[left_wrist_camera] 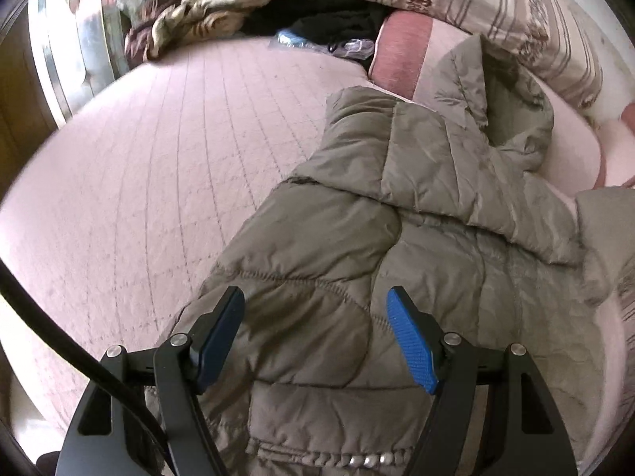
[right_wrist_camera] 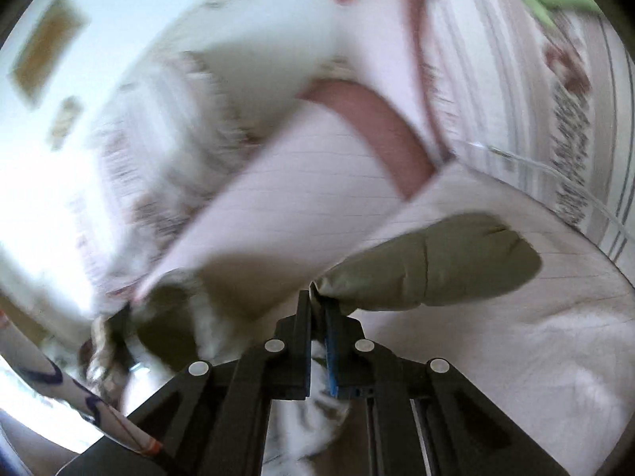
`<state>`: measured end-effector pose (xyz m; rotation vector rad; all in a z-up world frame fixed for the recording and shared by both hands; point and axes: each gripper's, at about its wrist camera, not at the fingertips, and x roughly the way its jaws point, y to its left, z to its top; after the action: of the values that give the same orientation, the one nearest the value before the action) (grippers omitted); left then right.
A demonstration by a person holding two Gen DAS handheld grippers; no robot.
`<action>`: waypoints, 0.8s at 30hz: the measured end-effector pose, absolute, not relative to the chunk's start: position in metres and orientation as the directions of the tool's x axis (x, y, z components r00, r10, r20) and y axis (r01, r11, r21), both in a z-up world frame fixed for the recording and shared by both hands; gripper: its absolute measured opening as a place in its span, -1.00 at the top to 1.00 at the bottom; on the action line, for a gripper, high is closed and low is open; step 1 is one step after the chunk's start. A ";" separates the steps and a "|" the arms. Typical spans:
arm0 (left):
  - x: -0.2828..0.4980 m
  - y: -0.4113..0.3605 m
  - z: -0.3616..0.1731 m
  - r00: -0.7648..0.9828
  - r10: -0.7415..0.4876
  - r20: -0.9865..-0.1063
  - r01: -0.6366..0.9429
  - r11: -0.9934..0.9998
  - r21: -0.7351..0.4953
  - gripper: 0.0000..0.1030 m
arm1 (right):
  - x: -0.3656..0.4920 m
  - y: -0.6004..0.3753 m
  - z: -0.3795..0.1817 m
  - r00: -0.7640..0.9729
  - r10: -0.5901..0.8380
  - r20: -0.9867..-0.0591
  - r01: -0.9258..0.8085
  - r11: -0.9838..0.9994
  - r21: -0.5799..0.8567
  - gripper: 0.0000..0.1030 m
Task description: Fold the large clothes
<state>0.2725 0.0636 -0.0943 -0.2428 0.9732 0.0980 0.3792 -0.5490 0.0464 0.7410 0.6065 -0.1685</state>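
An olive-grey puffer jacket [left_wrist_camera: 397, 206] lies on the pink quilted bed [left_wrist_camera: 158, 150], one sleeve folded across its body and the hood toward the pillows. My left gripper [left_wrist_camera: 315, 305] is open, fingers spread just above the jacket's lower part, holding nothing. In the blurred right wrist view, my right gripper [right_wrist_camera: 316, 301] is shut on a padded part of the jacket [right_wrist_camera: 428, 265], which sticks out to the right above the bed.
Striped pillows [left_wrist_camera: 476, 0] and a pink pillow [left_wrist_camera: 401, 55] lie at the head of the bed. A patterned blanket [left_wrist_camera: 206, 12], dark clothing [left_wrist_camera: 325, 16] and small plastic items [left_wrist_camera: 293, 37] sit at the far edge. A black cable [left_wrist_camera: 79, 353] crosses the lower left.
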 end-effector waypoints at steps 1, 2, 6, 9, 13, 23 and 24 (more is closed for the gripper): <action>0.271 0.071 -0.093 0.556 -0.057 -0.829 -0.197 0.960 -0.199 -0.42 | 0.375 -0.525 0.060 0.825 0.098 -0.556 0.304 0.753 0.584 0.88; 0.270 0.075 -0.092 0.557 -0.070 -0.827 -0.203 0.955 -0.218 -0.42 | 0.374 -0.506 0.067 0.828 0.120 -0.548 0.275 0.765 0.583 0.88; 0.263 0.093 -0.079 0.594 -0.045 -0.803 -0.238 0.944 -0.229 -0.42 | 0.372 -0.416 0.075 0.810 0.250 -0.530 0.142 0.794 0.591 0.88; 0.260 0.103 -0.070 0.618 -0.005 -0.787 -0.266 0.940 -0.215 -0.42 | 0.381 -0.356 0.059 0.765 0.318 -0.560 0.083 0.813 0.576 0.89; 0.258 0.114 -0.063 0.634 0.057 -0.771 -0.293 0.941 -0.172 -0.42 | 0.403 -0.279 0.010 0.666 0.388 -0.637 0.044 0.832 0.553 0.89; 0.267 0.145 -0.061 0.618 0.123 -0.777 -0.362 0.921 -0.141 -0.42 | 0.424 -0.177 -0.108 0.480 0.328 -0.813 0.045 0.917 0.397 0.78; 0.268 0.147 -0.061 0.616 0.117 -0.779 -0.365 0.919 -0.151 -0.42 | 0.420 -0.173 -0.107 0.482 0.321 -0.815 0.037 0.922 0.385 0.59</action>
<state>0.2679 0.1468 -0.0610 -0.3103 0.8664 0.2825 0.4201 -0.1732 -0.1072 0.3766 1.0600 0.1784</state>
